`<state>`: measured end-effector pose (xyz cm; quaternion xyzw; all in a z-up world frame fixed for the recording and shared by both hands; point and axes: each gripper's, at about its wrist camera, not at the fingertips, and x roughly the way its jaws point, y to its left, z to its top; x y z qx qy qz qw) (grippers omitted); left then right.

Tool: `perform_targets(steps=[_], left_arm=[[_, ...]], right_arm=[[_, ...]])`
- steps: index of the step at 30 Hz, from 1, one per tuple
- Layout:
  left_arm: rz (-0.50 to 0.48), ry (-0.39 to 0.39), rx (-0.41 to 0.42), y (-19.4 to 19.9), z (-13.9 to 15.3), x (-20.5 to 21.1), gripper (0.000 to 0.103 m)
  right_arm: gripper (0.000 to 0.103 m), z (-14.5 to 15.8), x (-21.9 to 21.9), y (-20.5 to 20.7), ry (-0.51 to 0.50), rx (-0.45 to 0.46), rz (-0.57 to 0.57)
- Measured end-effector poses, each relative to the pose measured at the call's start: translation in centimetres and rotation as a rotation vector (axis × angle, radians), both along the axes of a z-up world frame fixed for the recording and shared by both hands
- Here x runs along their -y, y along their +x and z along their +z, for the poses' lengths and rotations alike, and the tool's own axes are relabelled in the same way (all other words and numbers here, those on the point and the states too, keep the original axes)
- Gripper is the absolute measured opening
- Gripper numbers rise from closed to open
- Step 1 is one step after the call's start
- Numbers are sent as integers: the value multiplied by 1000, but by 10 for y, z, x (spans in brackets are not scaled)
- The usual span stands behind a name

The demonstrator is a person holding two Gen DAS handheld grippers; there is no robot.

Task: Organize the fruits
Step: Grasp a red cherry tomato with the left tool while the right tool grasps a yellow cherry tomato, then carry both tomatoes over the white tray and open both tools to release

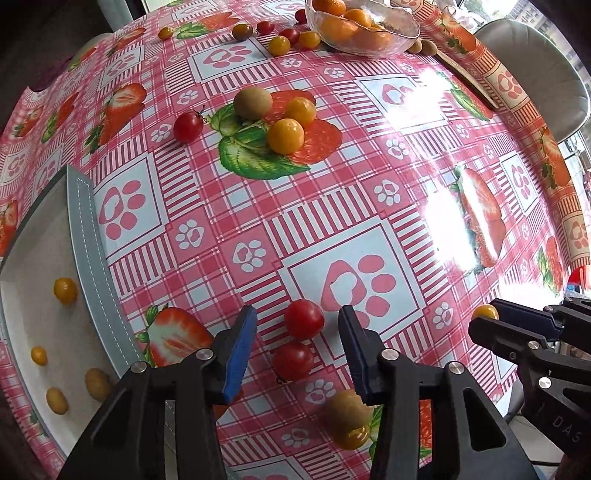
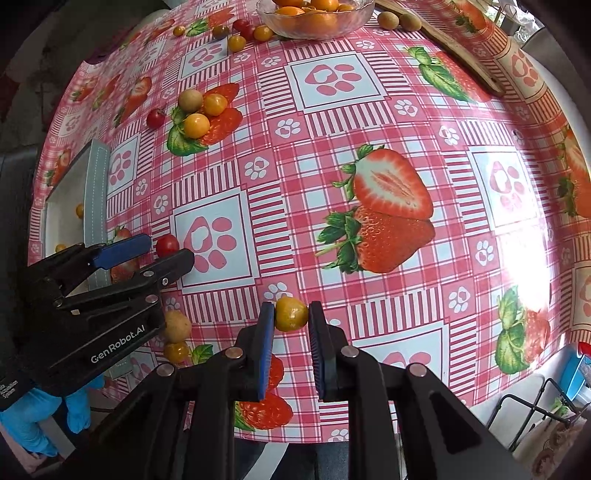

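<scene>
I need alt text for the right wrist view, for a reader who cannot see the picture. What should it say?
The right gripper grips a yellow cherry tomato between its blue pads above a pink checked tablecloth printed with strawberries and paw marks. At left, the open left gripper brackets a red cherry tomato beside a white tray. More fruit lies scattered beyond, near a glass bowl of oranges.

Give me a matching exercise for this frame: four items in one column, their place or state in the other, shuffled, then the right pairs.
Items
1. left claw
2. right claw
3. glass bowl
4. white tray

Place or state
A. holds oranges at the far edge of the table
B. closed around a yellow tomato
C. open, a red tomato between its fingers
D. contains a few small yellow fruits, at the left

Pairs: 1-C, 2-B, 3-A, 4-D
</scene>
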<state>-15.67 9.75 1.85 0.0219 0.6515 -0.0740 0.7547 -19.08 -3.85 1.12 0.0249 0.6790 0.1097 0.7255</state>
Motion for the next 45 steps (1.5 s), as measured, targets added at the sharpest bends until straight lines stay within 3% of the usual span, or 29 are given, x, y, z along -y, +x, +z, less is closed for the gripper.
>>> perform_targets(steps=[1,2,10,21,32,45], left_arm=[[-9,1,7,0,-1,5,27],[-12,-9,6,1,-1,7,22],[34,-118,-4,-2,13,-25,22],[158,-156,73,-26,44,-86,22],[333,-119,76,-78,39,-151,22],[524,-64,27,-124,4,-199,22]], right_arm=[[20,0,1,0,0,0,-2],[20,0,2,0,1,0,-5],[20,8,3,1,11,13,-17],[20,23,-24,12,28,34,43],[20,37,-100,18,54,45,226],[20,30,-221,10,90,28,493]])
